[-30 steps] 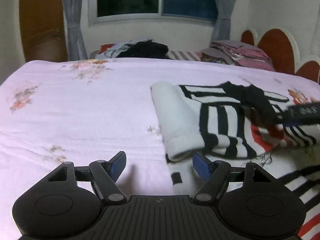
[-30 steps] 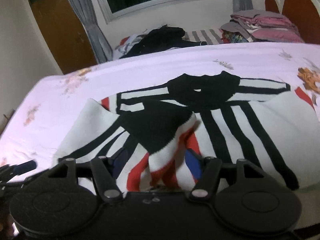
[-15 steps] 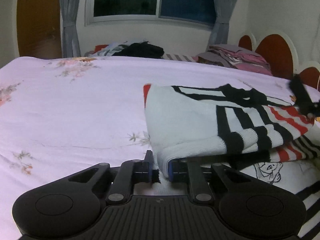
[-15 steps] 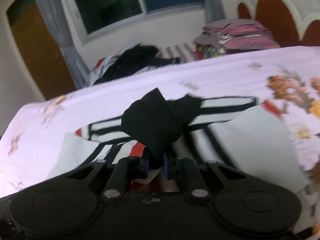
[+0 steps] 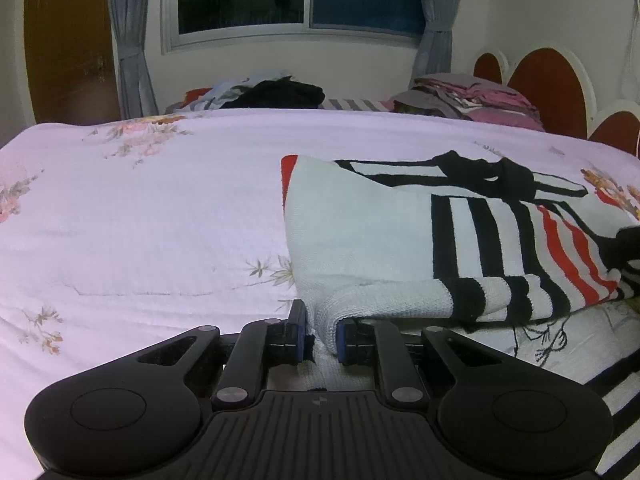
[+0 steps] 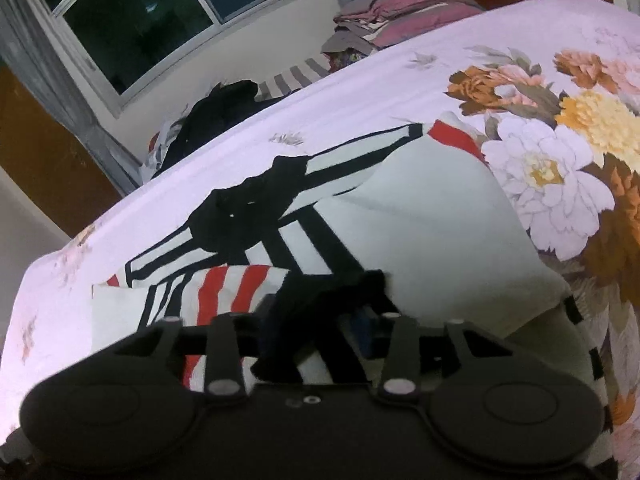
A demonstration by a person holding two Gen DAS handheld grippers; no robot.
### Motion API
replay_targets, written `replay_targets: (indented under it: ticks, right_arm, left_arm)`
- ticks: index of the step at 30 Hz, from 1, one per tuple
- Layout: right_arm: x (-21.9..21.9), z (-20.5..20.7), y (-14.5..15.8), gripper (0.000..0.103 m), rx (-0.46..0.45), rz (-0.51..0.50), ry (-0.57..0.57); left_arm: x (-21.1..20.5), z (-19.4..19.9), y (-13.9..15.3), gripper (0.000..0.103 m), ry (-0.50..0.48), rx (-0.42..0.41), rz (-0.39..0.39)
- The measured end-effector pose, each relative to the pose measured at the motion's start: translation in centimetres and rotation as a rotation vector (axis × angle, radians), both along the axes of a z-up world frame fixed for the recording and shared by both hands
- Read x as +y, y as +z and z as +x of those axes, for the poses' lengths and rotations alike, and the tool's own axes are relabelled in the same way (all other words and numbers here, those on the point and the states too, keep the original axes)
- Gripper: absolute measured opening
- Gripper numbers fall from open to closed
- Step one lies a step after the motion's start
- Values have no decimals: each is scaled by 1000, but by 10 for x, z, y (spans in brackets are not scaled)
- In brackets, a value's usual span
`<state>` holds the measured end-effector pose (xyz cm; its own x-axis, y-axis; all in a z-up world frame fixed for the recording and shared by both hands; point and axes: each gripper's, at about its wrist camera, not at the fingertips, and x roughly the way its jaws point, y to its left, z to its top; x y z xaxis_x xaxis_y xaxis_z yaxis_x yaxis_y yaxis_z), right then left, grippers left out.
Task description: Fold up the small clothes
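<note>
Lying low over the bed, the left gripper pinches the striped sweater by its white corner. The right gripper tilts sideways, jaws squeezing the sweater's black cuff.

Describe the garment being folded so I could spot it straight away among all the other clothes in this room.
Look at the big bed with the pink floral sheet; the clothes piles lie beyond its far edge. The striped sweater lies alone on the sheet, its white hem pinched by the left gripper and dark fabric caught in the right gripper. Only it combines white knit, black bands and red stripes.
</note>
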<state>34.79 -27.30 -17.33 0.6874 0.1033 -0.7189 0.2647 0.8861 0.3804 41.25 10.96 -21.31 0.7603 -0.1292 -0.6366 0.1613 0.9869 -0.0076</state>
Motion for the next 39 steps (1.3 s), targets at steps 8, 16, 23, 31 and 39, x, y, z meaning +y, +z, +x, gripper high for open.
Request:
replay_targets:
  ticks: [8, 16, 23, 31, 39]
  right_arm:
    - [0, -9, 17, 6, -40, -197, 18]
    - [-10, -16, 3, 32, 16, -147, 31]
    - [-28, -12, 7, 47, -6, -110, 11]
    - [-25, 4, -12, 40, 47, -87, 21]
    - [-15, 7, -11, 10, 37, -102, 58]
  left_arm:
    - [-10, -1, 2, 14, -27, 16, 46]
    - [5, -3, 17, 15, -44, 80, -26]
    - [34, -26, 35, 47, 3, 96, -132]
    - [21, 32, 42, 48, 72, 71, -192]
    - [4, 117, 7, 47, 116, 148, -252]
